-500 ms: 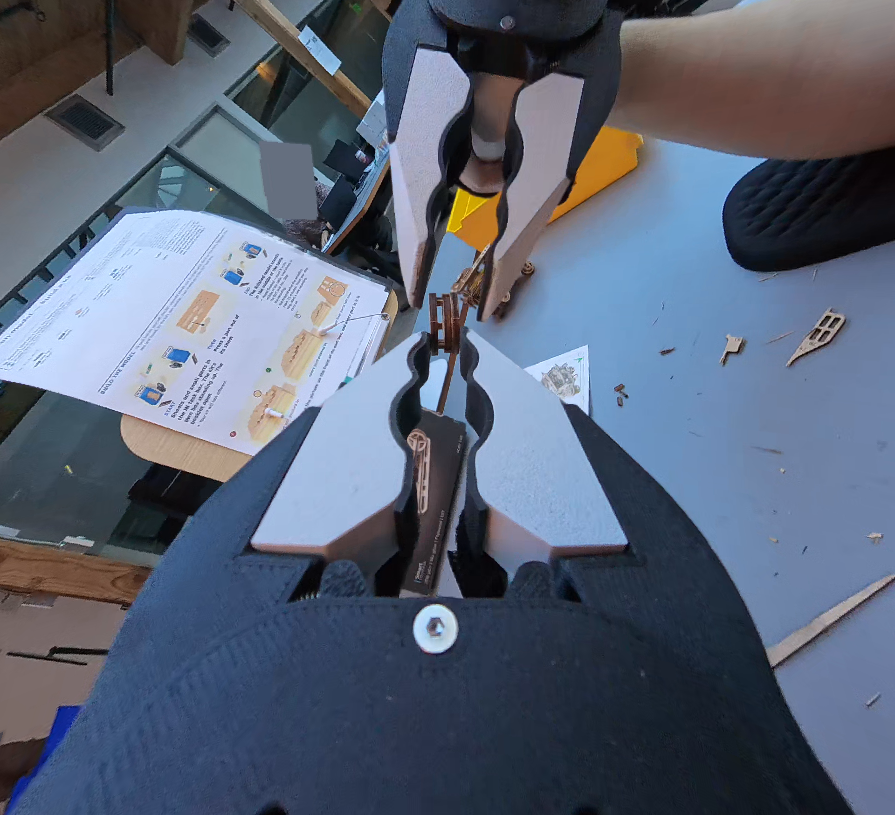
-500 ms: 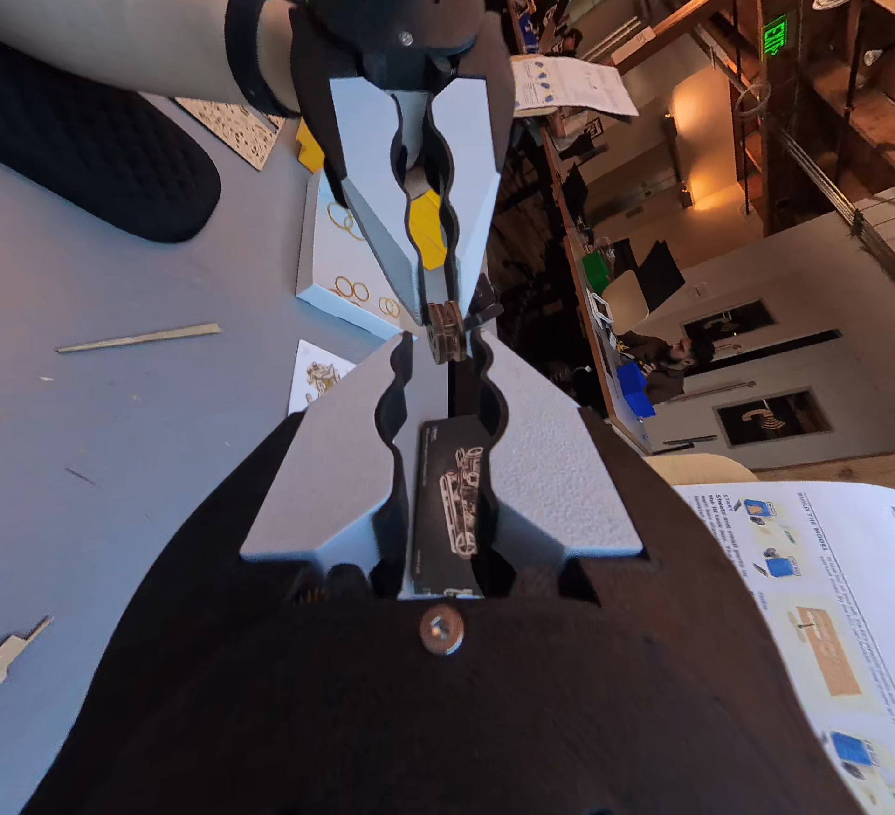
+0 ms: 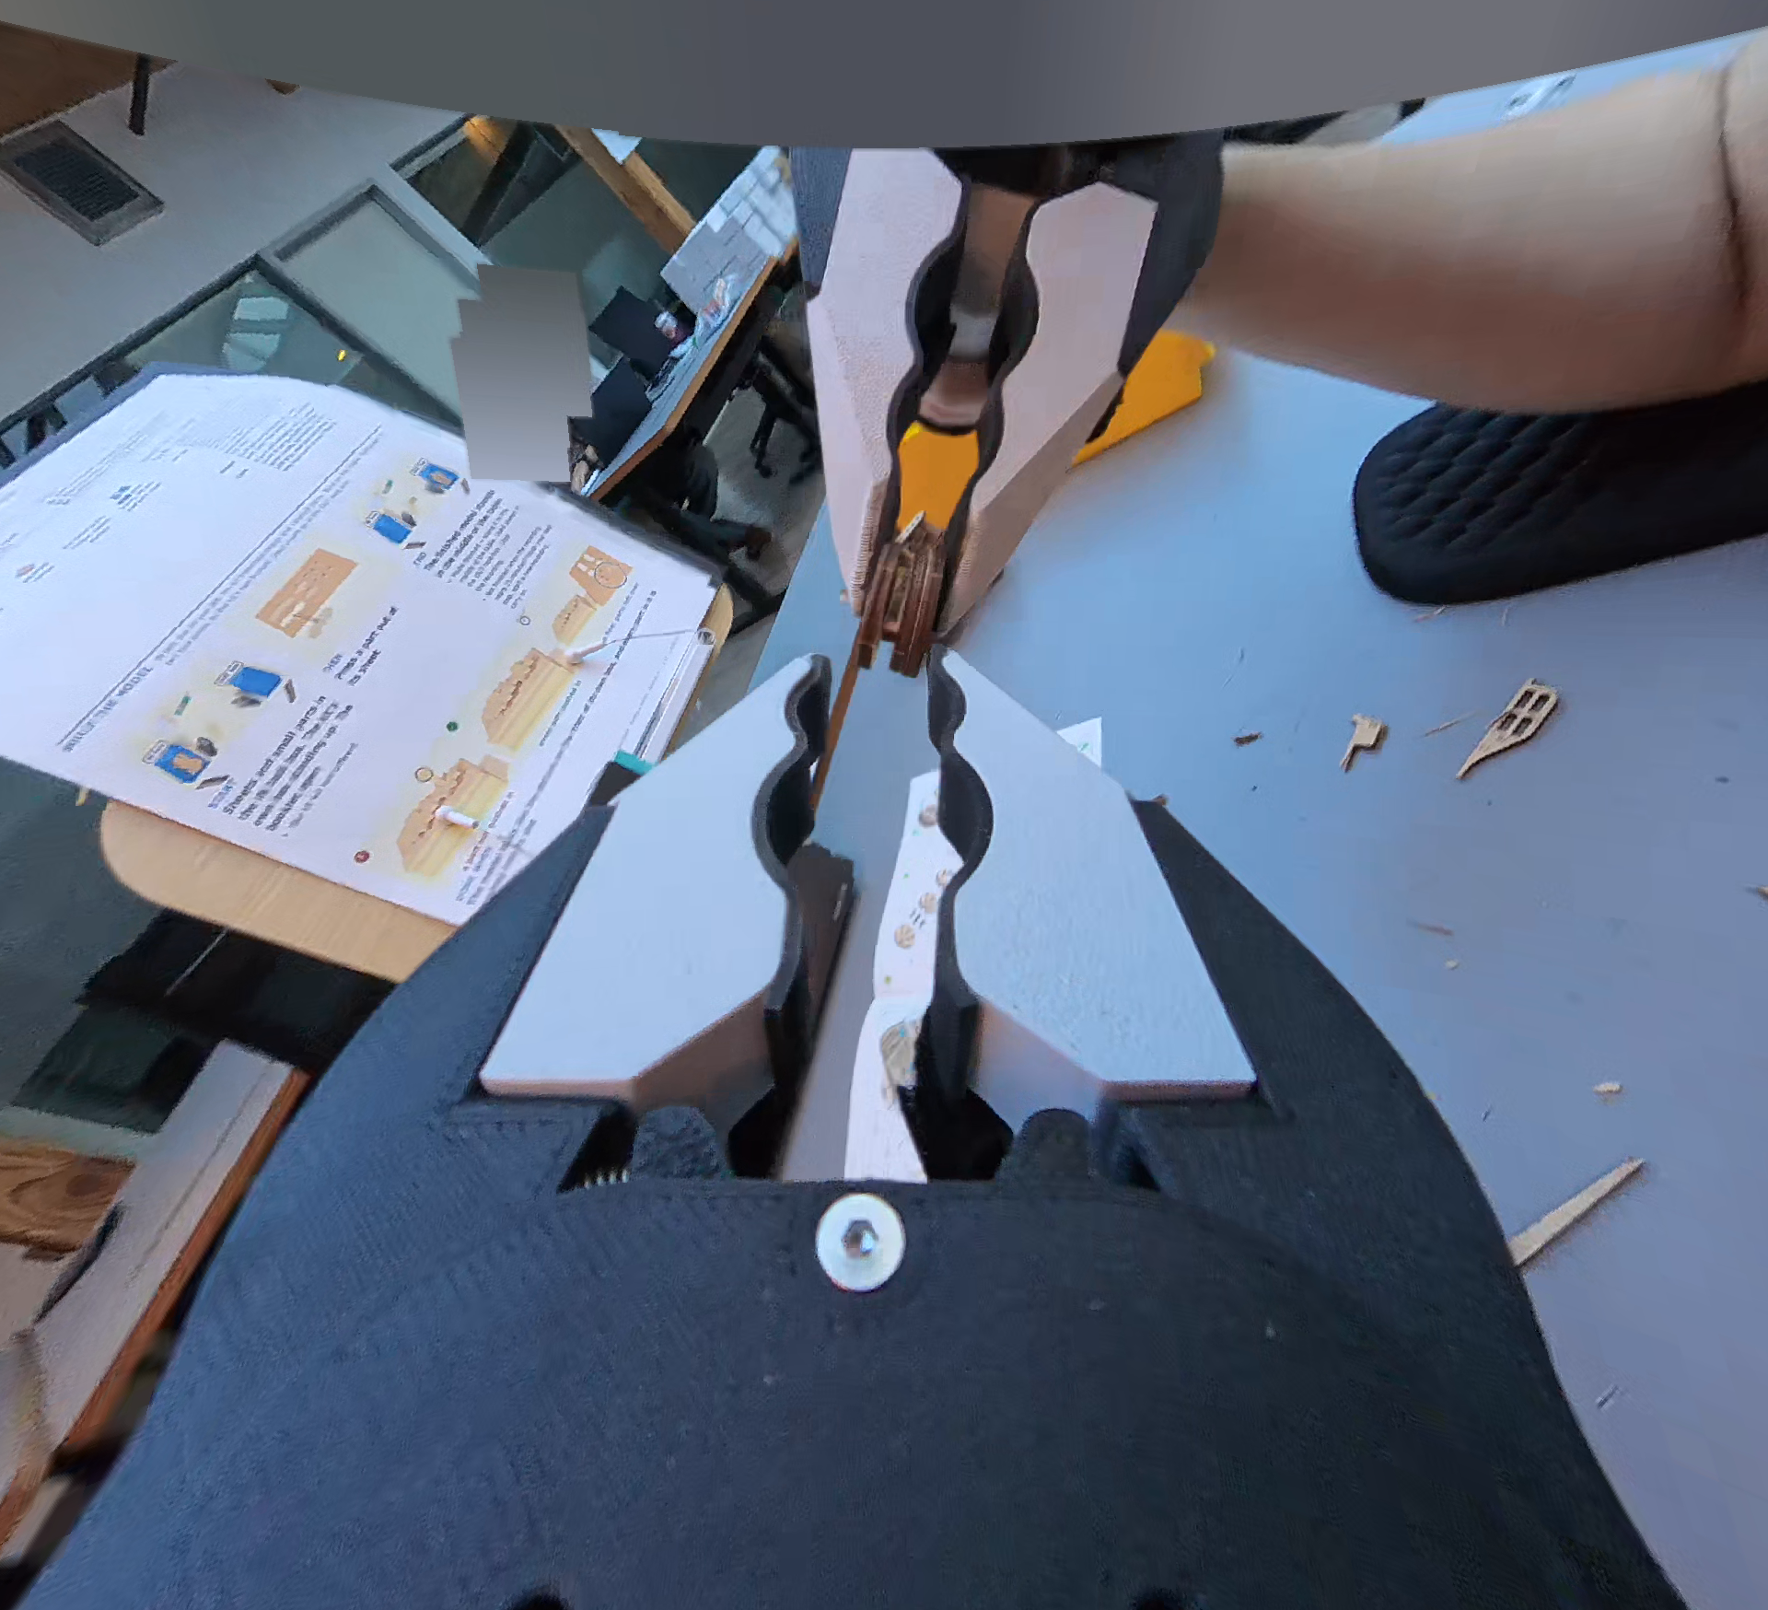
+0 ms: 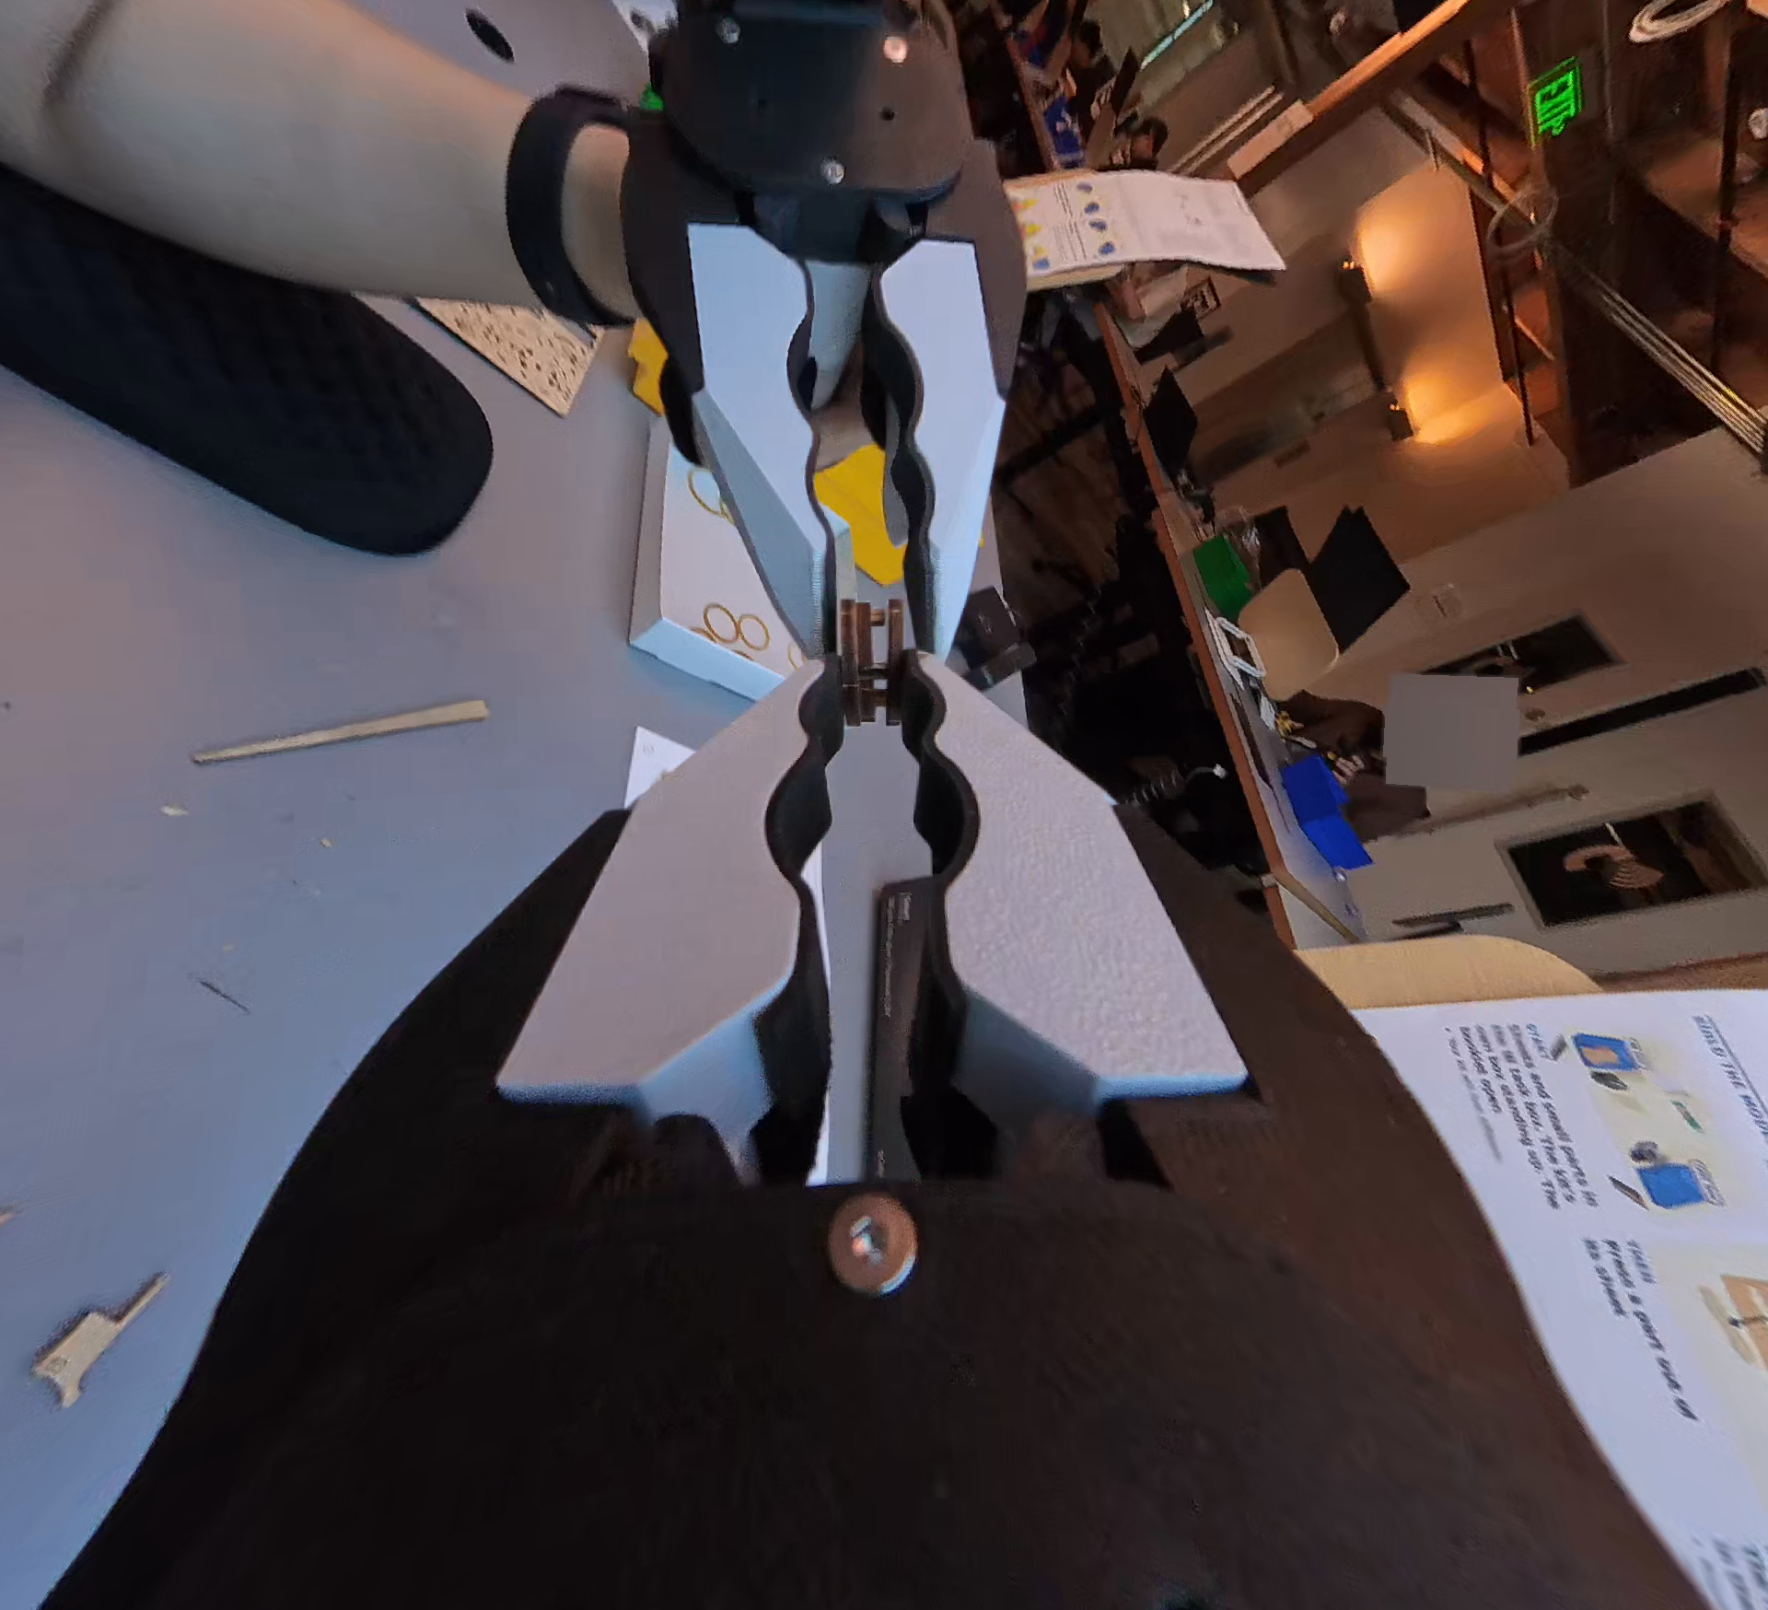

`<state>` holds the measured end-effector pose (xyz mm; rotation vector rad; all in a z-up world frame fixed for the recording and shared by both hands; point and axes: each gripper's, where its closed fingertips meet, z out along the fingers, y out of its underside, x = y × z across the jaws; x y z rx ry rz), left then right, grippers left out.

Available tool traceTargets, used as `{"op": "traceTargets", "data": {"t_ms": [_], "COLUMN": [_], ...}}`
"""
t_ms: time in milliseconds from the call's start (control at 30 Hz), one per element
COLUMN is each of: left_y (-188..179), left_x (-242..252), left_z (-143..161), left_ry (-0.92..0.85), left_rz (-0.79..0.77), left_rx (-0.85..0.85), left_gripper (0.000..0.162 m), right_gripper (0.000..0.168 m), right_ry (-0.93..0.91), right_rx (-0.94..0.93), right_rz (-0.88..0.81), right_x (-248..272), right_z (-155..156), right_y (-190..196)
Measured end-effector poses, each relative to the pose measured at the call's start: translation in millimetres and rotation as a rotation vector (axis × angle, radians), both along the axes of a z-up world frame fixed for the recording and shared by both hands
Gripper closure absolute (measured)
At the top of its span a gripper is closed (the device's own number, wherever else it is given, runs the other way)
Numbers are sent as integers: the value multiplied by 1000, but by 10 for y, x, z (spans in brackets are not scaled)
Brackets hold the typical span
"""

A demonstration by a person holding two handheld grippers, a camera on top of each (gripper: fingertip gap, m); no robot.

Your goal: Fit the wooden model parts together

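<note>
A small brown wooden assembly (image 3: 899, 593) of layered discs is in the air above the grey table (image 3: 1435, 942). My right gripper (image 3: 904, 612) comes in from the far side and is shut on it. In the right wrist view the assembly (image 4: 869, 665) sits clamped between my right gripper's (image 4: 871, 688) tips. My left gripper (image 3: 875, 669) faces it tip to tip with its jaws slightly apart. A thin wooden strip (image 3: 840, 722) hangs from the assembly between them, close to the left finger and not pinched. The left gripper also shows in the right wrist view (image 4: 872, 621).
An instruction sheet on a clipboard (image 3: 335, 607) overhangs the table's left edge. A black padded rest (image 3: 1550, 492) lies at the right under a forearm. A yellow piece (image 3: 1158, 387), a white box (image 4: 698, 598) and wood offcuts (image 3: 1512, 722) lie on the table. Only a small space, under 4 cm, lies between the two pairs of fingers.
The two grippers have come closer together. My left gripper's jaws have spread a little and no longer pinch the part. The assembly stays in my right gripper.
</note>
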<state>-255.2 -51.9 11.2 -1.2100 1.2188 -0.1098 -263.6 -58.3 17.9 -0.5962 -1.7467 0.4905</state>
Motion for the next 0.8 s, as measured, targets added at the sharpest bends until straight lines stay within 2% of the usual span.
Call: {"op": "traceTargets", "data": {"t_ms": [133,367,533,800], "left_y": [-172,-278,-235,-178], "left_x": [73,142,122,104], "left_z": [169,238,258,255], "left_ry": [-120,-145,-173,-194], "left_rz": [-127,-174,-156,-129], "left_rx": [21,30,6,5], "left_gripper": [146,149,152,152], "right_gripper": [158,158,158,158], "right_ry": [59,111,127,123], "right_rx": [-140,-326,-398,-409], "right_rz": [123,284,302,271], "right_x": [36,79,62,42], "right_z": [92,166,169,152], "right_y": [-95,-192,-150,-95]}}
